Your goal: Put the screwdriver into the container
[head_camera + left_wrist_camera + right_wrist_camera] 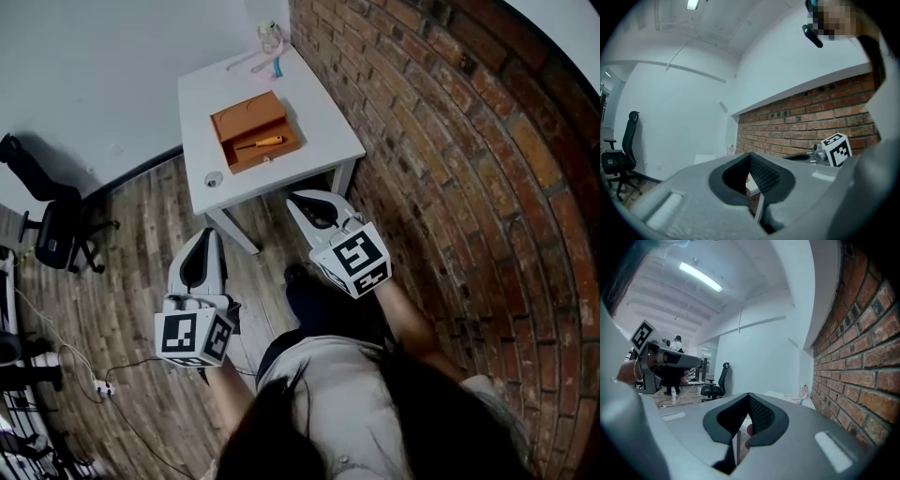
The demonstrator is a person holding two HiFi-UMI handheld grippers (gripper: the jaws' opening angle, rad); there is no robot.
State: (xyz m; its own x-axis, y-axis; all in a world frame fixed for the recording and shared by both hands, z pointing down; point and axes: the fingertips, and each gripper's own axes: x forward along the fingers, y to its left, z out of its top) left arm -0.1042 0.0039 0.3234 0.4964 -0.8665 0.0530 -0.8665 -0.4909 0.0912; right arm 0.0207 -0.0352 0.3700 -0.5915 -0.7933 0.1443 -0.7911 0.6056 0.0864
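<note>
The screwdriver lies flat inside the orange container, which sits open on the small white table next to the brick wall. So the job looks done, or it has not begun and the tool just rests there. I cannot tell which. The 2 grippers are held low and close to the person's body, well apart from the table. The left gripper has its jaws together at the tips, with nothing between them. The right gripper is the same: its jaws are together and they hold nothing. The screwdriver has an orange handle and a thin dark shaft. I think it is light and stiff, so it will not bend or break if it is picked up. The handle looks smooth and round, so it may roll or slip out of the jaws. The best place to take hold is the middle of the orange handle, with the jaws going across it, because that part is thick and easy to squeeze. The thin shaft would be harder to hold. A little round thing sits near the front corner of the table, and some pink and blue things are at the far end. A black chair stands off on the wood floor.
</note>
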